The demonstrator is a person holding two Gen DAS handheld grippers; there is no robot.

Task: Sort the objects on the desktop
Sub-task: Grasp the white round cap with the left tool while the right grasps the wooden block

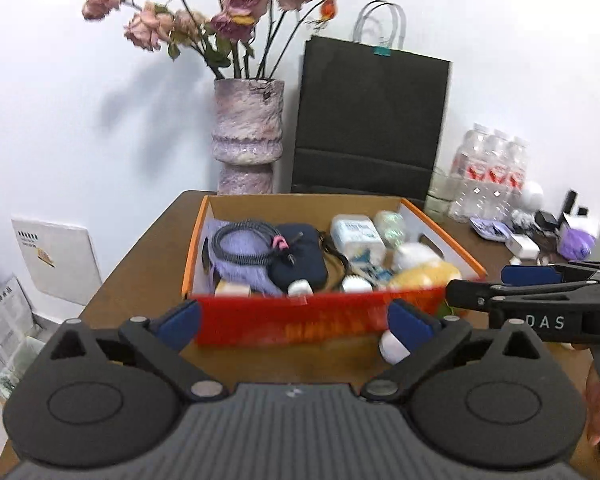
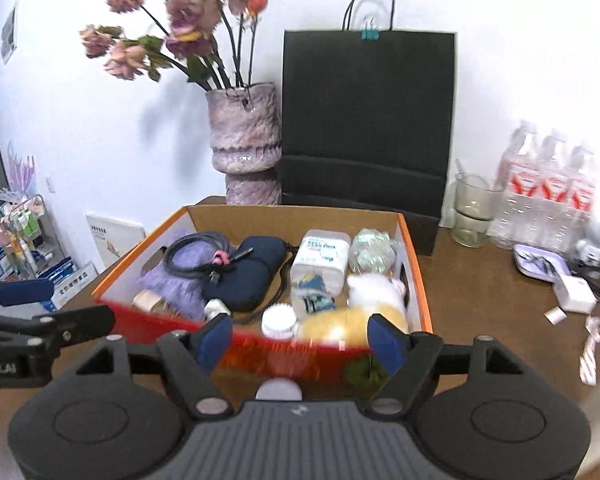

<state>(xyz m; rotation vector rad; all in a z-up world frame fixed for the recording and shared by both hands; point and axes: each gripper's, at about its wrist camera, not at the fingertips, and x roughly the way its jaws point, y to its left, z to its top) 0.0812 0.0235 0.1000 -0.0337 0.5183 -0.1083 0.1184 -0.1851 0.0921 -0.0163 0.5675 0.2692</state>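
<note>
An orange cardboard box point(image 1: 300, 320) stands on the brown table point(image 1: 140, 280), filled with a coiled cable point(image 1: 246, 246), a navy pouch point(image 1: 300, 256), a white bottle point(image 1: 356, 236), a purple fluffy item and a yellow-white plush point(image 1: 424, 270). My left gripper point(image 1: 296, 322) is open in front of the box's near wall, nothing between its blue pads. In the right wrist view the same box point(image 2: 416, 280) lies ahead, and my right gripper point(image 2: 302, 340) is open and empty. A white round object point(image 1: 392, 346) rests on the table before the box.
A vase of dried roses point(image 1: 248, 140) and a black paper bag point(image 1: 368, 120) stand behind the box. Water bottles point(image 2: 548, 188), a glass jar point(image 2: 470, 208), a small tray point(image 2: 540, 262), a white charger point(image 2: 574, 294) and paper scraps sit at the right.
</note>
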